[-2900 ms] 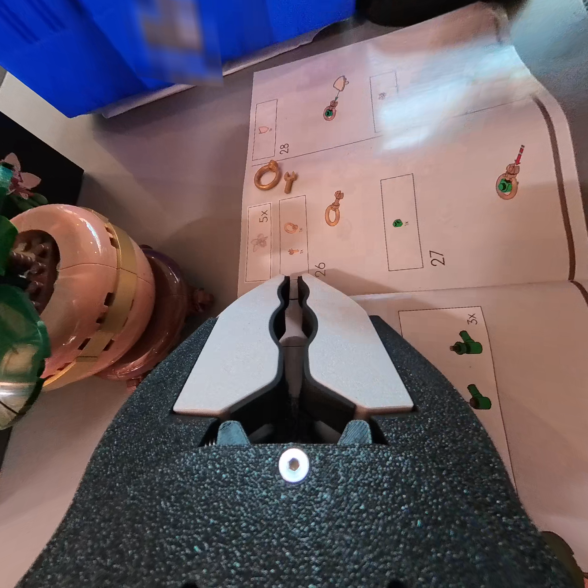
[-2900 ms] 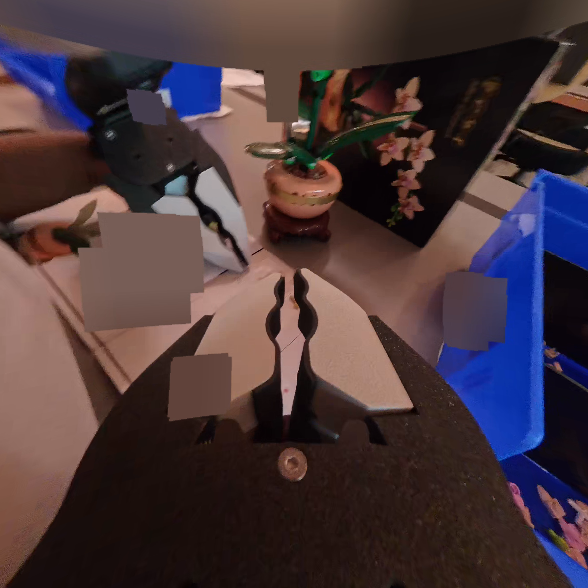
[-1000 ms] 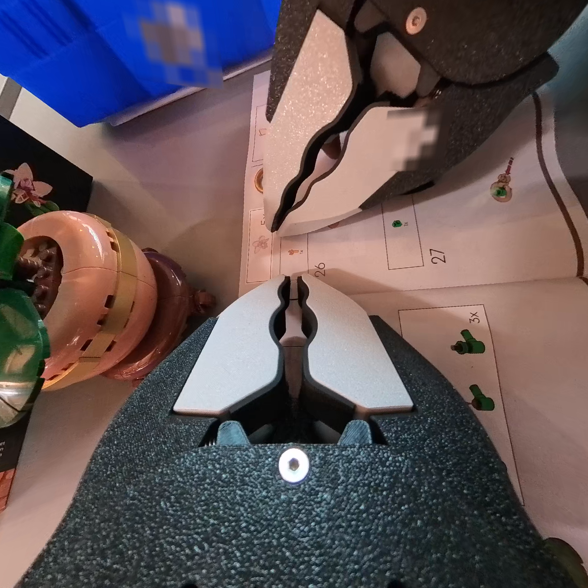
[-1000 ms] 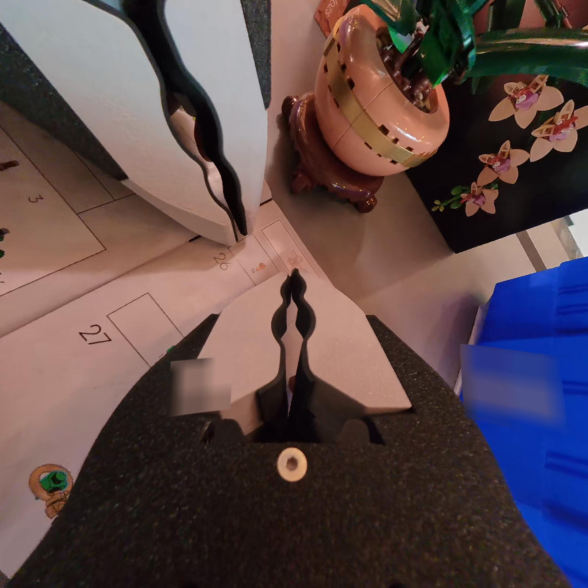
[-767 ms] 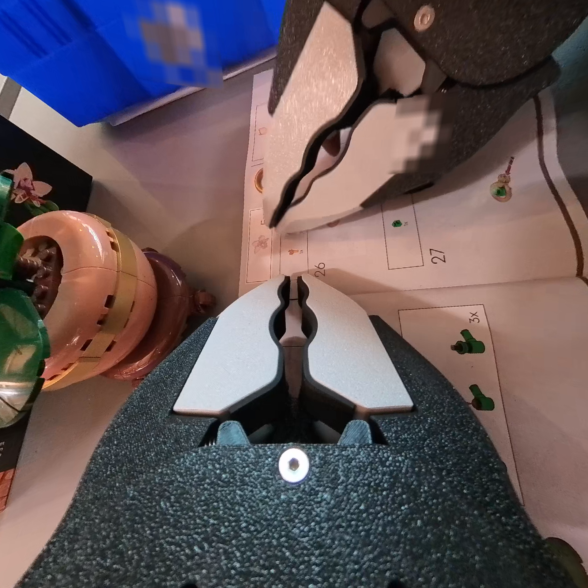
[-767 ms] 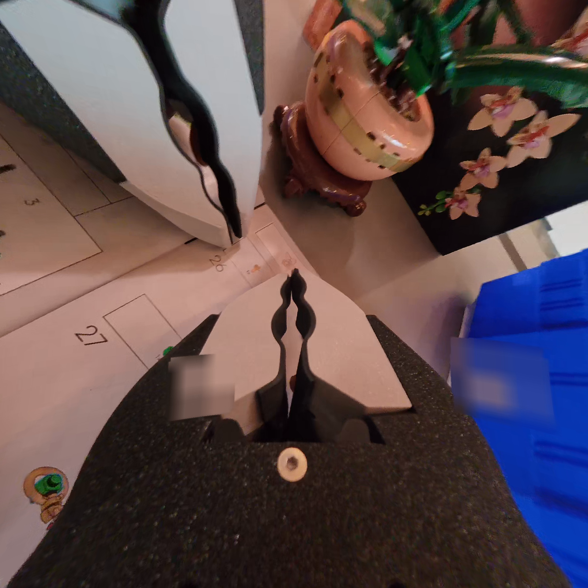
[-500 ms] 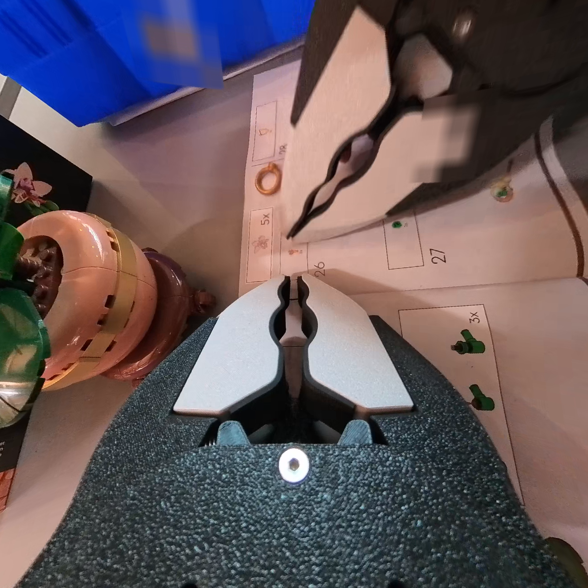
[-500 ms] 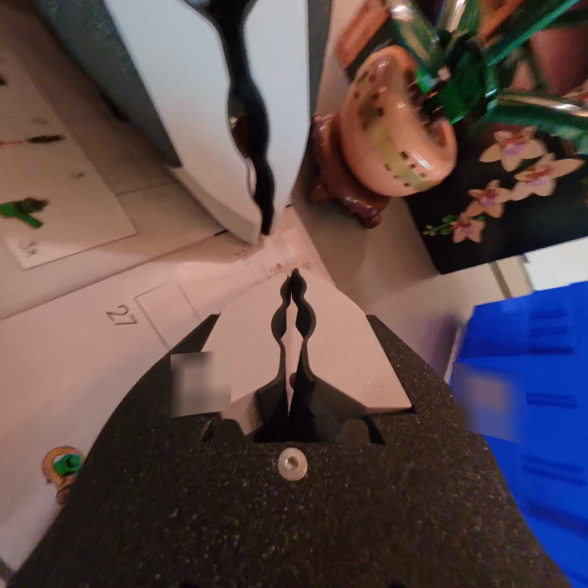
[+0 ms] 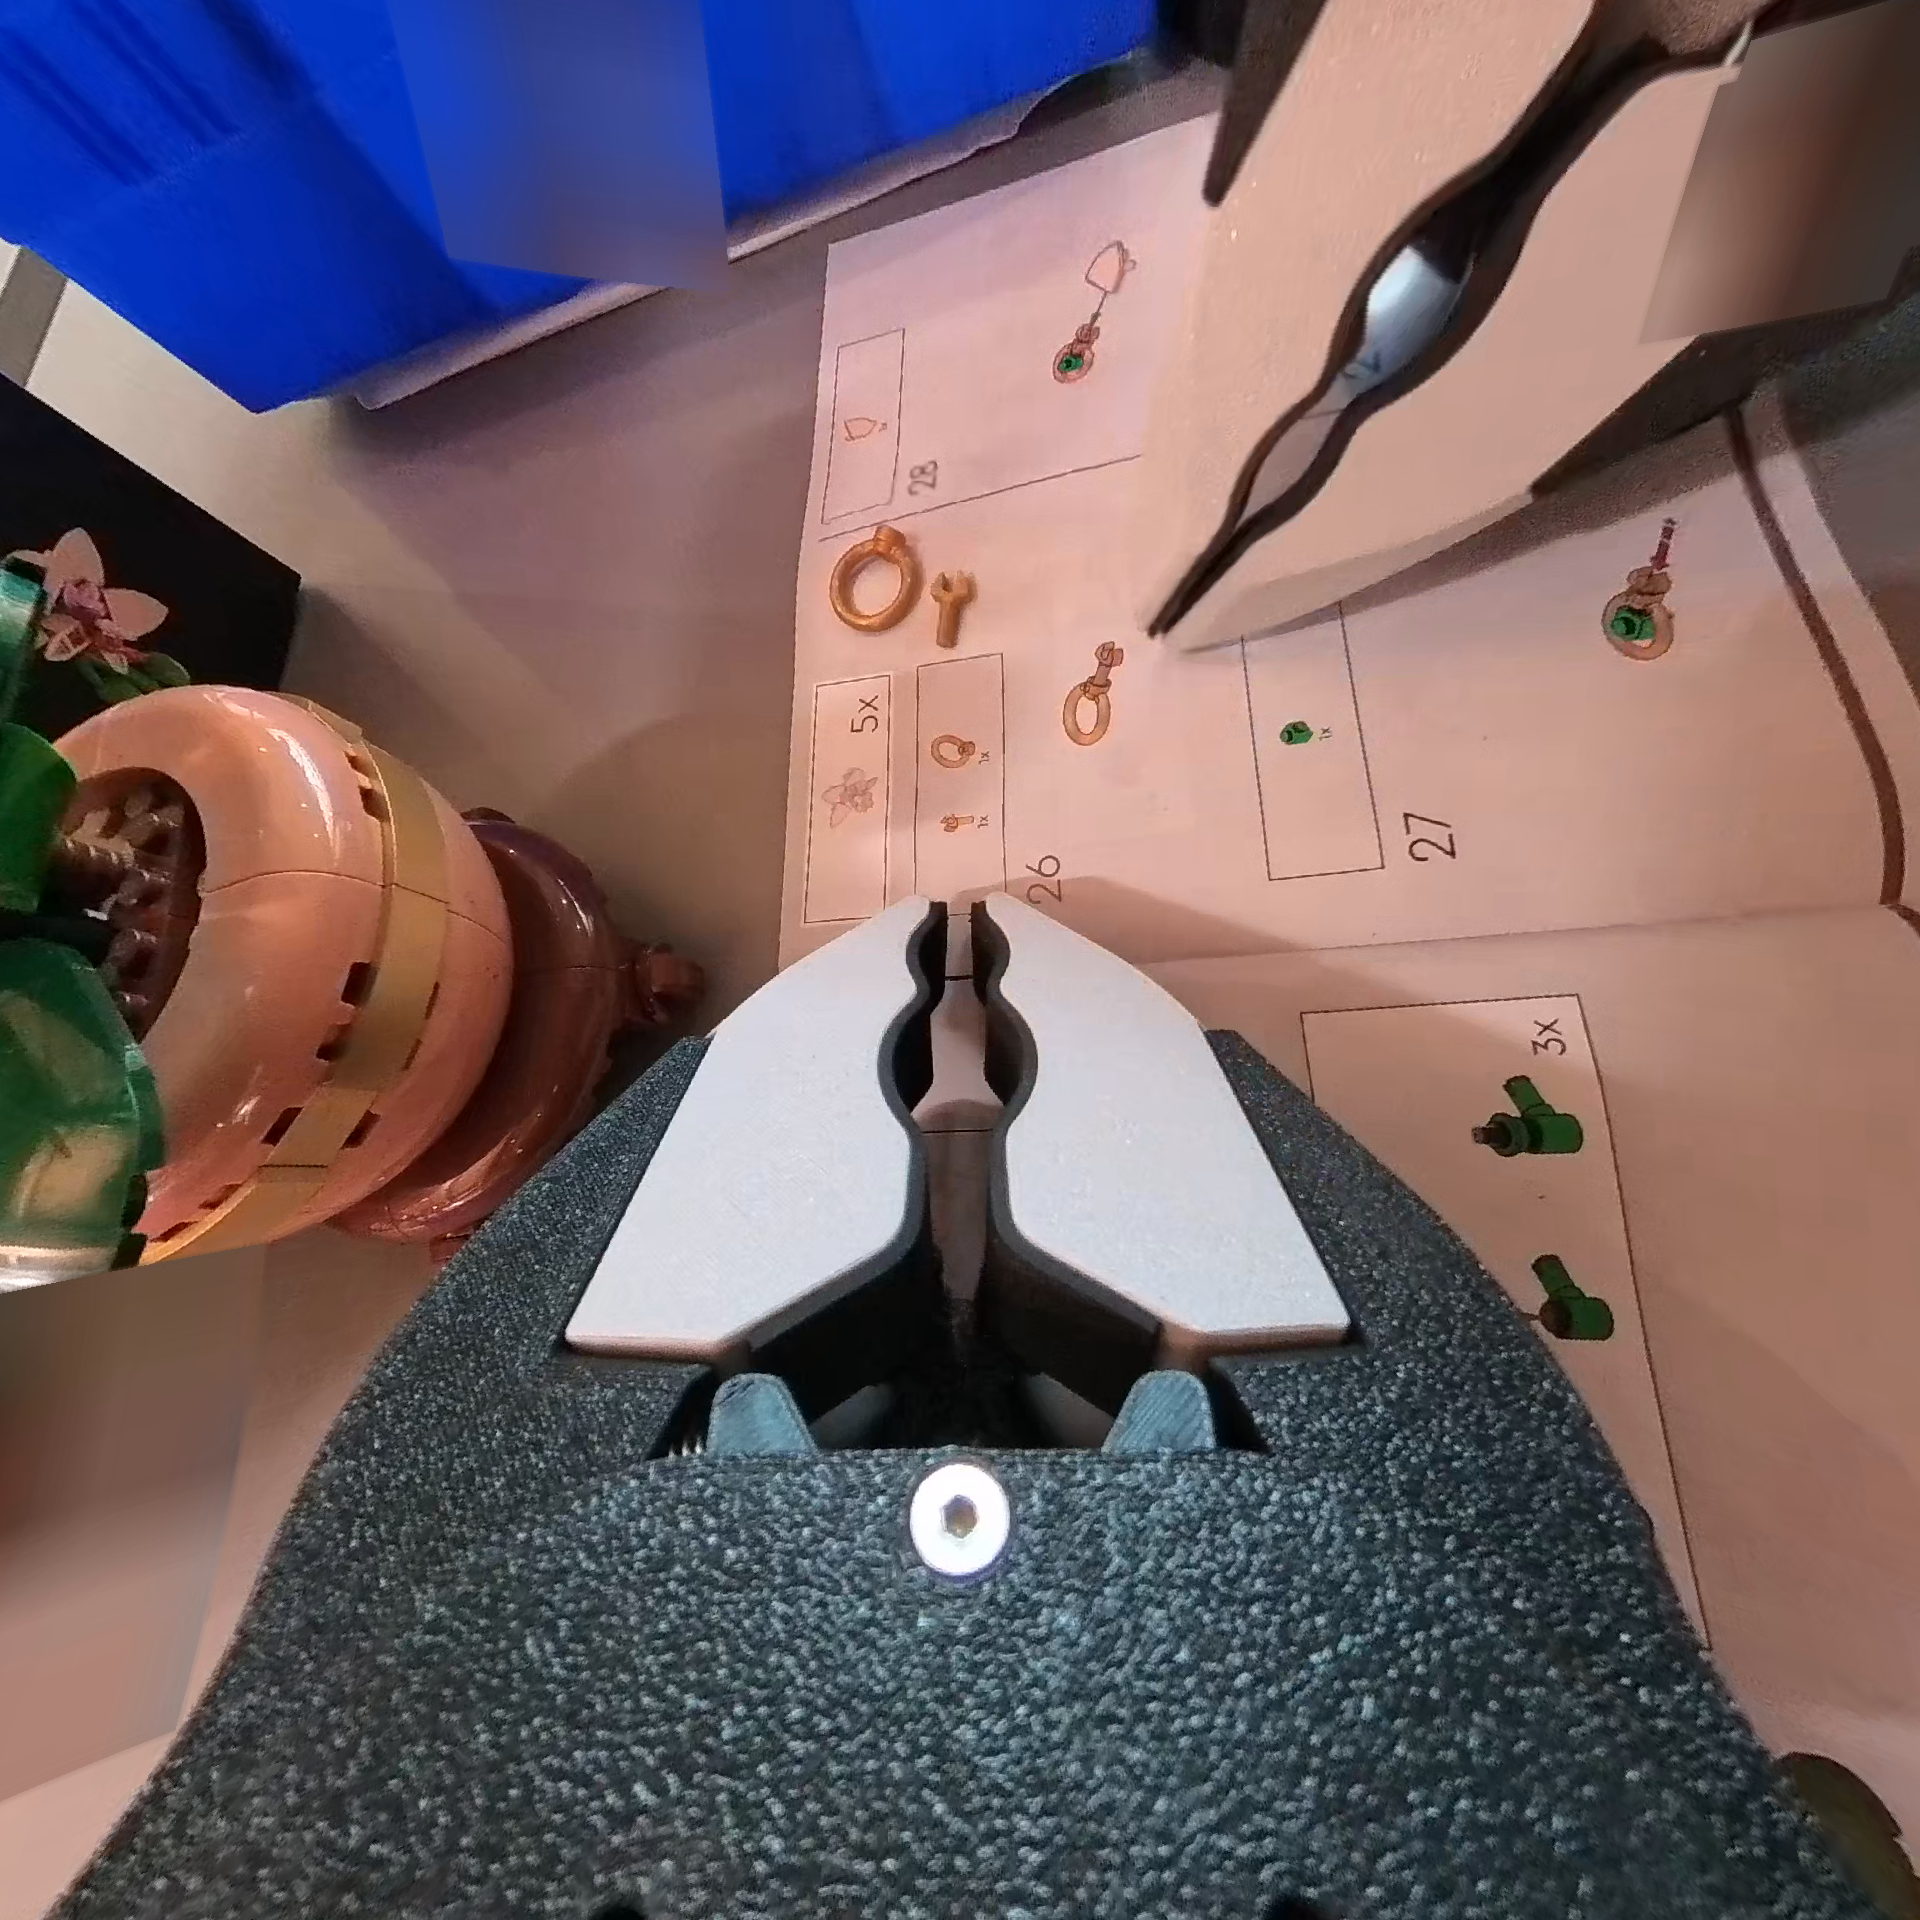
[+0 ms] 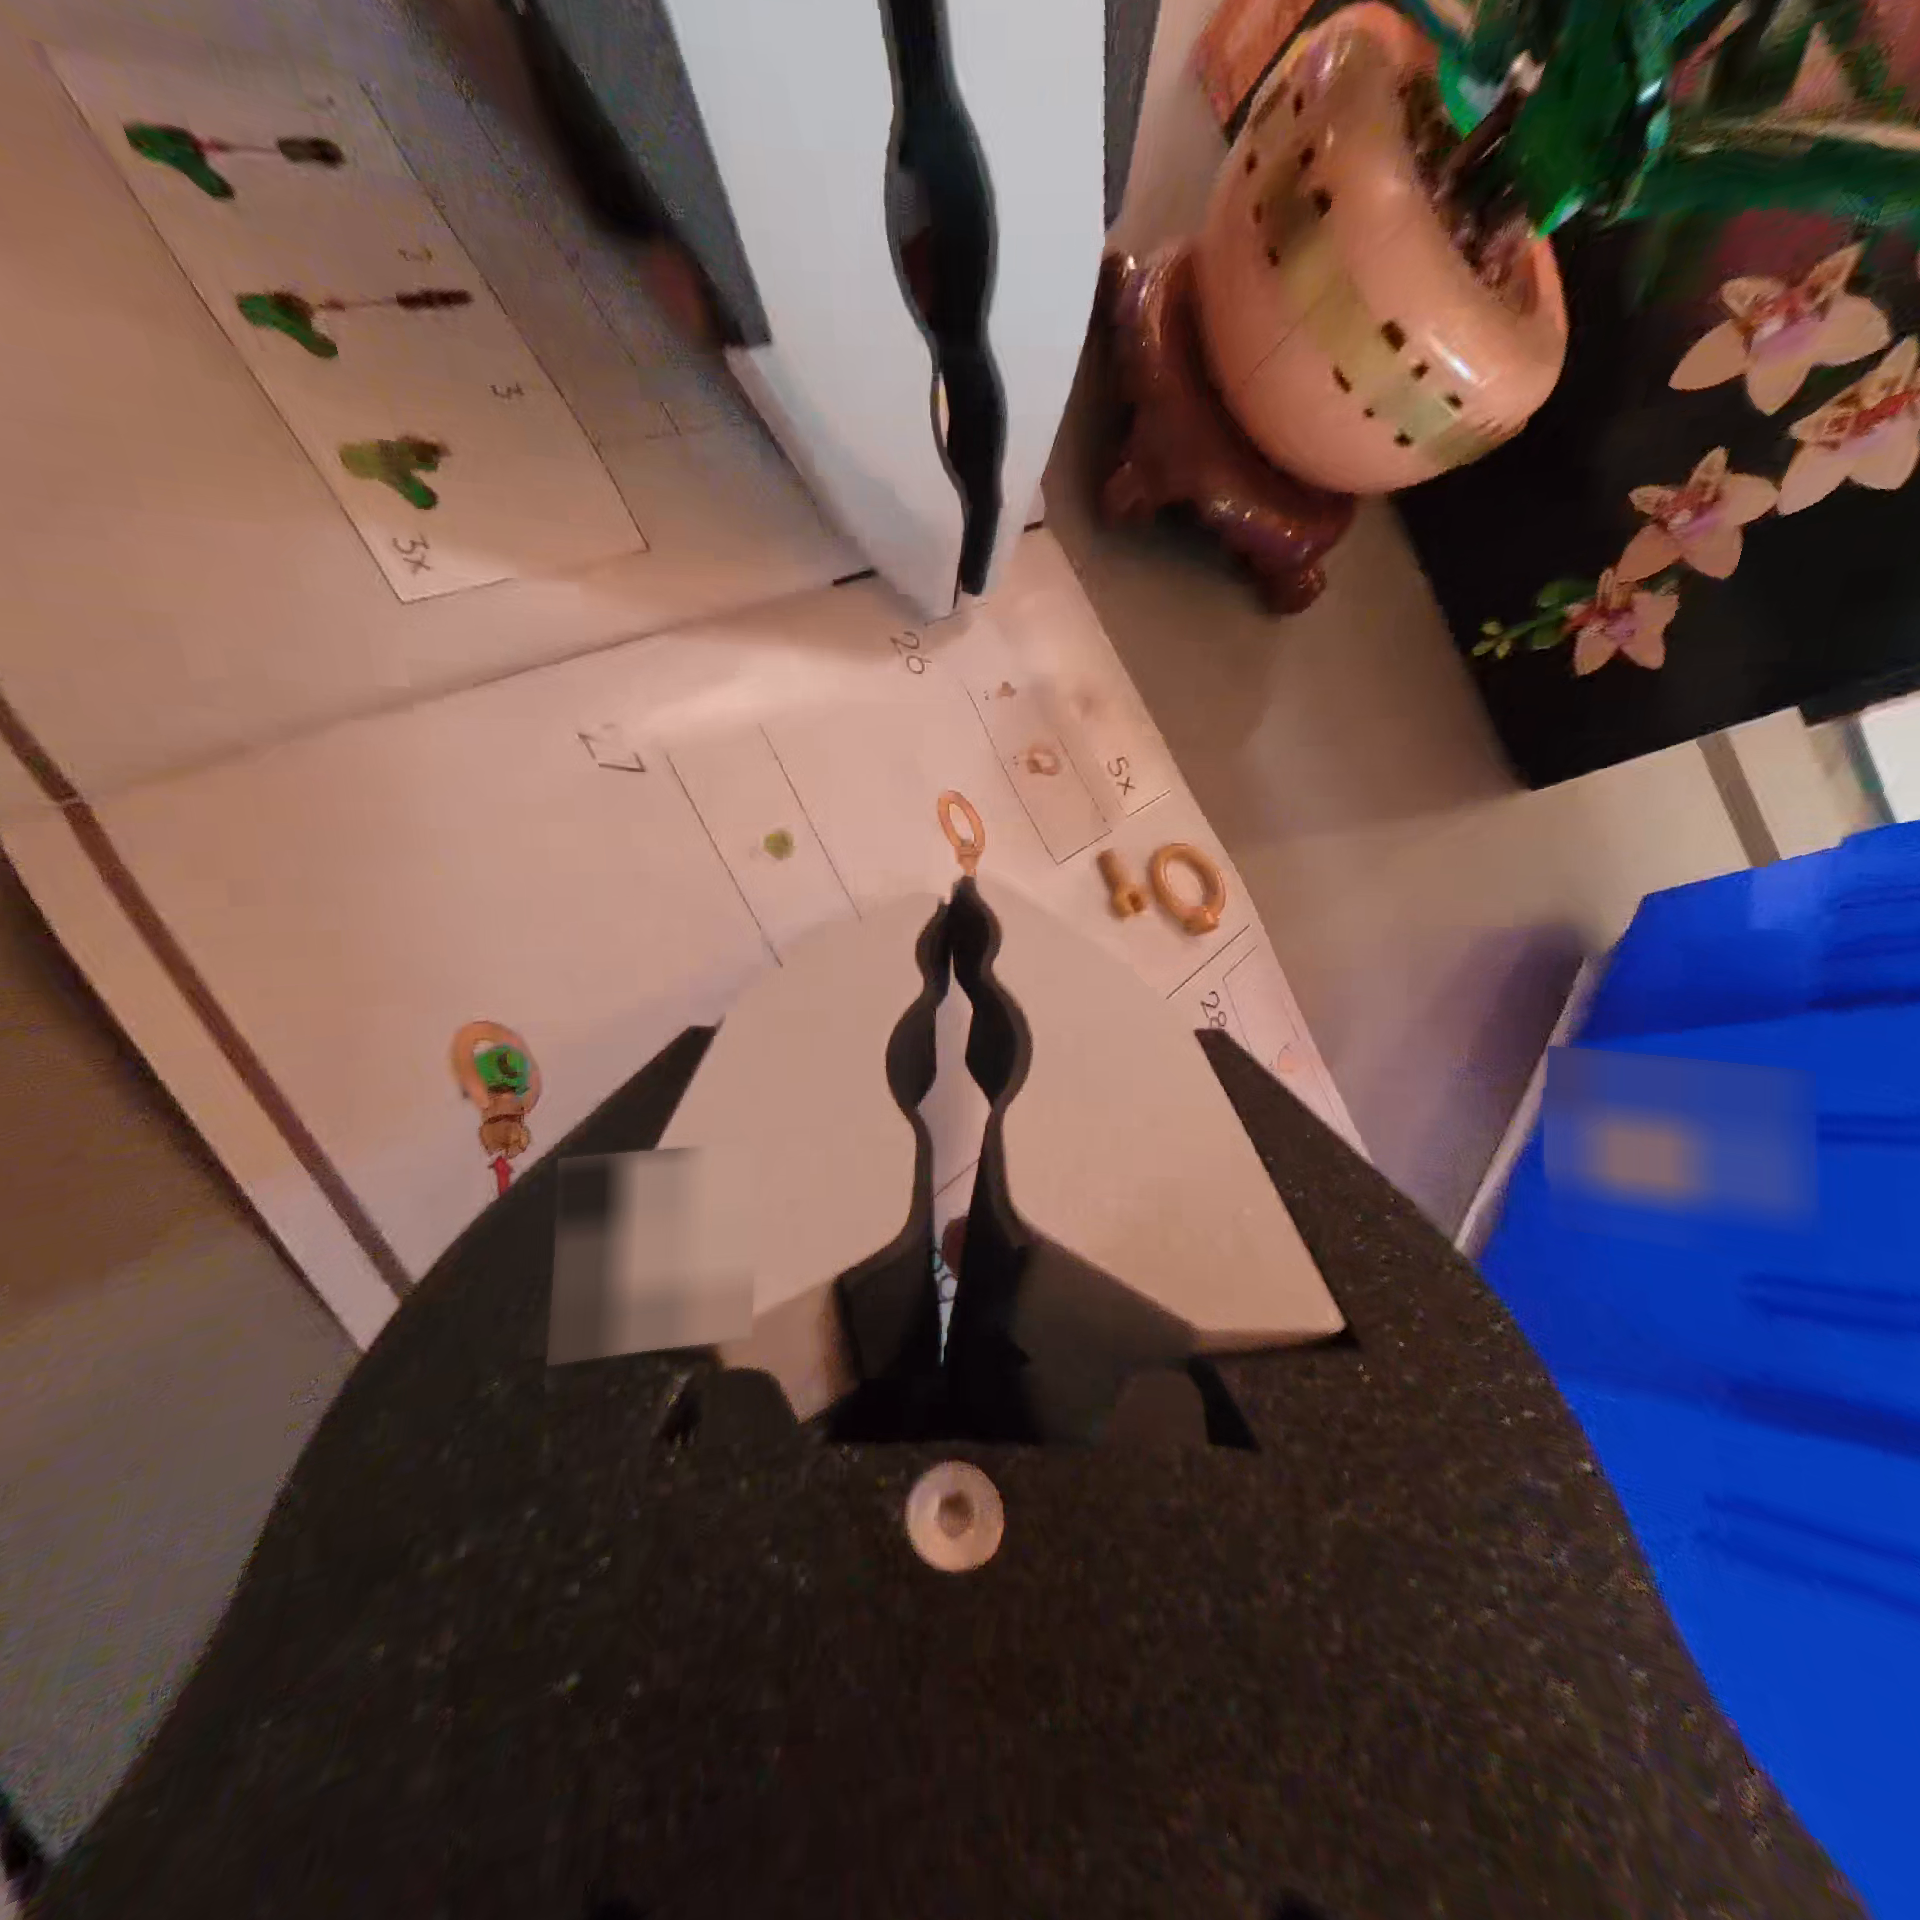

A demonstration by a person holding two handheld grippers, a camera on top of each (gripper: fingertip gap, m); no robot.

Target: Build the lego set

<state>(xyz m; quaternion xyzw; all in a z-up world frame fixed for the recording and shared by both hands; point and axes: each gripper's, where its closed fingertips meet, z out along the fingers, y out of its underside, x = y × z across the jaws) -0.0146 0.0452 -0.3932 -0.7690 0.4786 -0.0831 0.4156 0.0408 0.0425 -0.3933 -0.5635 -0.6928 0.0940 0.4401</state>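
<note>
A gold ring piece (image 9: 873, 592) and a small gold pin (image 9: 948, 605) lie on the open instruction booklet (image 9: 1507, 831) near its left edge. They also show in the right wrist view: the ring (image 10: 1187, 883) and the pin (image 10: 1120, 881). My left gripper (image 9: 958, 909) is shut and empty, its tips on the booklet's near edge. My right gripper (image 10: 961, 896) is shut and empty, hovering over the page to the left of the two pieces. It also shows in the left wrist view (image 9: 1164, 627). The built flower pot (image 9: 291, 987) stands left of the booklet.
A blue bin (image 9: 312, 156) stands beyond the booklet, and shows at the right in the right wrist view (image 10: 1714, 1299). A black box with orchid pictures (image 10: 1714, 468) stands behind the pot (image 10: 1382, 343). Green leaves (image 10: 1621, 114) rise from the pot.
My right gripper came down over the ring and pin, then drew back up and away. Both gold pieces lie where they were. The left gripper has not moved.
</note>
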